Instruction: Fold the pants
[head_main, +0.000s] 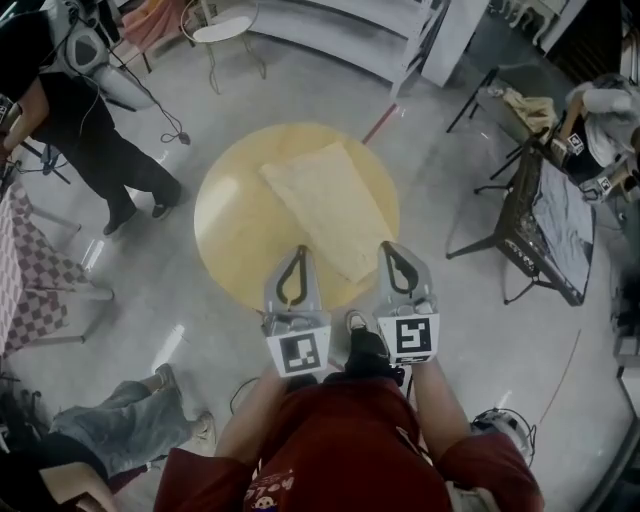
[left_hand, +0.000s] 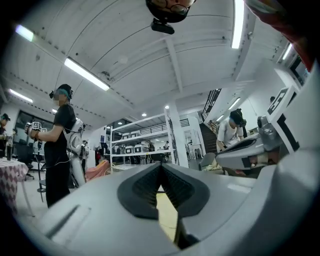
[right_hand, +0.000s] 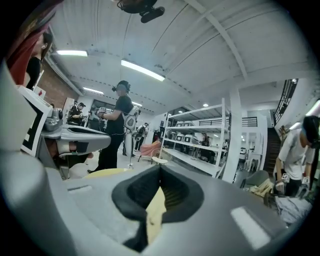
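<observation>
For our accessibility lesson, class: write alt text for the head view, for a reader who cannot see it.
Cream pants lie folded on a round yellow table, seen from above. Nearer the camera, the left hand-held gripper and right hand-held gripper are held side by side, both shut and empty.

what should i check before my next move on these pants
1. Left tongs empty: ok, shut on nothing.
2. Right tongs empty: ok, shut on nothing.
3. Tongs open for a fresh grasp: not ok, both shut.
4. Pants flat on the round table: ok, one folded strip.
5. Pants' near end fully on the table: cannot tell, right tongs cover part of it.
6. Bystander apart from the table: ok.
</observation>
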